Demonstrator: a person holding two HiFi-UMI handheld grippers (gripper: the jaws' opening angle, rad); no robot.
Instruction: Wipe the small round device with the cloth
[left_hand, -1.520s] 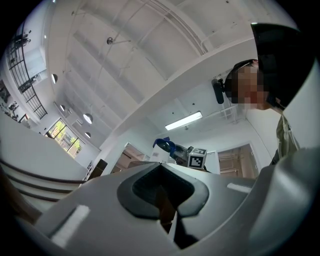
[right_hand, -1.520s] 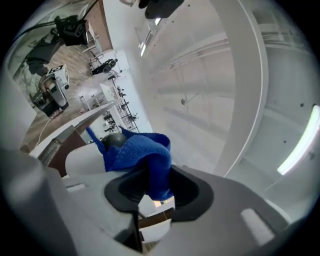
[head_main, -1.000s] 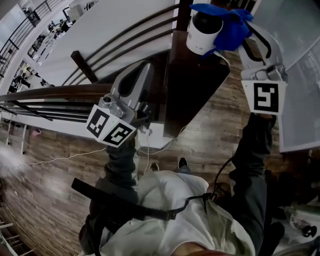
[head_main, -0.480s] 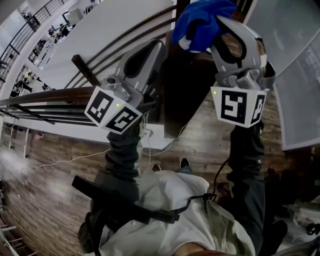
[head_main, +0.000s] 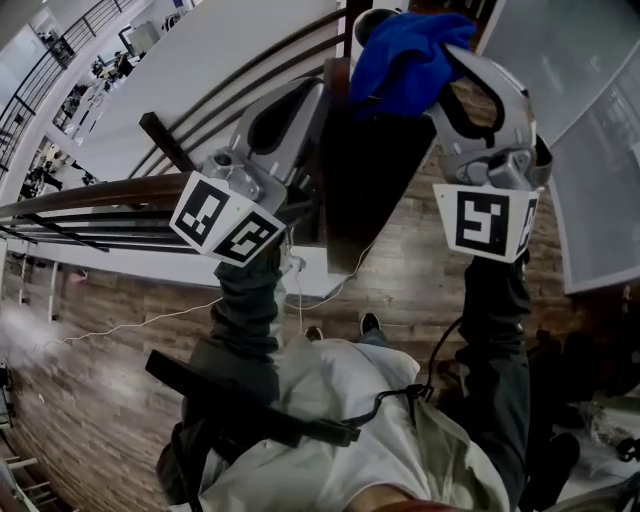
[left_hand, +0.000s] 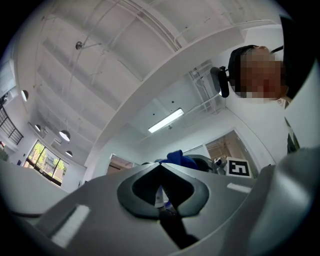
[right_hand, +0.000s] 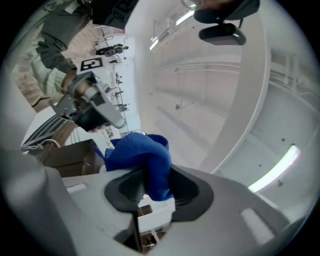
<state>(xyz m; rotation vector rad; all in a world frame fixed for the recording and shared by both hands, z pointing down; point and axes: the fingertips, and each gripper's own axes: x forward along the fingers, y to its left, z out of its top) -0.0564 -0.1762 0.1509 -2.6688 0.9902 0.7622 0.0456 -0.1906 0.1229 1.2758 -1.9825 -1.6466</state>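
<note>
The blue cloth (head_main: 400, 60) is bunched at the top of the head view, draped over the small round white device (head_main: 362, 22); only a sliver of the device's rim shows. My right gripper (head_main: 440, 55) is shut on the cloth, and in the right gripper view the cloth (right_hand: 142, 155) bulges out between its jaws (right_hand: 147, 180). My left gripper (head_main: 318, 92) is raised beside the dark post, just left of the cloth. Its jaws (left_hand: 161, 167) meet at the tips with nothing seen between them. In the left gripper view the cloth (left_hand: 177, 157) shows beyond them.
The device sits atop a dark wooden post (head_main: 365, 170). Dark railings (head_main: 100, 185) run left of it. A glass panel (head_main: 600, 150) stands to the right. Far below lie a wood floor and a white cable (head_main: 130, 320).
My right gripper has carried the cloth left over the device, which was in plain sight a second ago. My left gripper has risen toward the post.
</note>
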